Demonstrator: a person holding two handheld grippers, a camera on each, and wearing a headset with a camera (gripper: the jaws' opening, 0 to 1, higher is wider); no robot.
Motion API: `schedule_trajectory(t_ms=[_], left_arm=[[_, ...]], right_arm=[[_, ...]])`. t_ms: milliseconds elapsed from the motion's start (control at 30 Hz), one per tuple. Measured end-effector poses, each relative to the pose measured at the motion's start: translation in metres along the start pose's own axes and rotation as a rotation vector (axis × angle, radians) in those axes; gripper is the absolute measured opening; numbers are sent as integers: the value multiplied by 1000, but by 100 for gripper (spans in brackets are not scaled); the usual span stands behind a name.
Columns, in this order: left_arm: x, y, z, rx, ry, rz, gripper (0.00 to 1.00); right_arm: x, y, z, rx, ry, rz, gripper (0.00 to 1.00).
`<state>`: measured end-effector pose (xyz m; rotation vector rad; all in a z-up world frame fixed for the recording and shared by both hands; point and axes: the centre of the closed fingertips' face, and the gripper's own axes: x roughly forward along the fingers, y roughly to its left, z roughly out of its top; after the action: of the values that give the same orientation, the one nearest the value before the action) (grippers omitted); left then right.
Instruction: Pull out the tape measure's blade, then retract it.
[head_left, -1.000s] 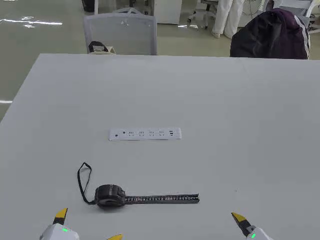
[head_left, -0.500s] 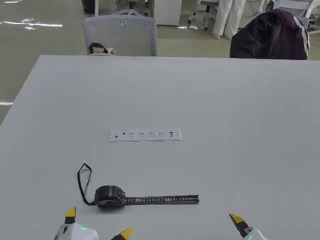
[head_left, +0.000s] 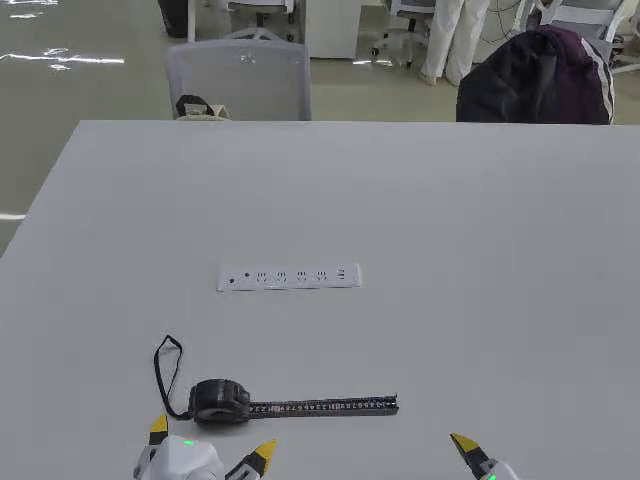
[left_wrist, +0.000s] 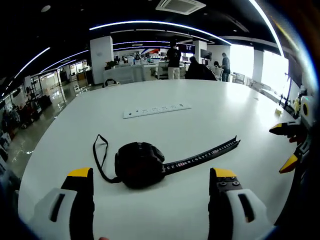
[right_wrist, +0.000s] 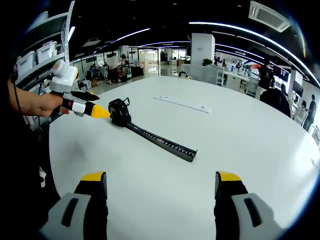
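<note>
Blade (head_left: 325, 407): lies extended; we judge retraction remains.
Left gripper (left_wrist: 152, 173): released, empty, near case (left_wrist: 139, 164).
Right gripper (right_wrist: 161, 176): released, empty.
Next: we clasp case.

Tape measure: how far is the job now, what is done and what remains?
Done: the blade lies pulled out on the table. In hand: nothing; the left gripper is open before the case, the right gripper open too. Left: retracting the blade.
</note>
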<state>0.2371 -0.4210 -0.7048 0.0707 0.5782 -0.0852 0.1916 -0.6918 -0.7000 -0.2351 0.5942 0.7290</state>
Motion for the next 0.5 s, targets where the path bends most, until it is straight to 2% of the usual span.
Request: schedule_trajectory(t_ms=[100,300,400,500], left_arm=[[5,0,2,-12,-1,14,92],[16,5,-1,-38,-9,48,88],[20,7,-3,-49,0,61,86],[28,11,-5,-79,-8,79,85]], right_arm=[[2,0,-3,-3,12,2,90],[5,-2,-3,1,10,5,89],[7,-2,-1,-20,0,12,87],[12,-5,-1,-41,-2,32,83]])
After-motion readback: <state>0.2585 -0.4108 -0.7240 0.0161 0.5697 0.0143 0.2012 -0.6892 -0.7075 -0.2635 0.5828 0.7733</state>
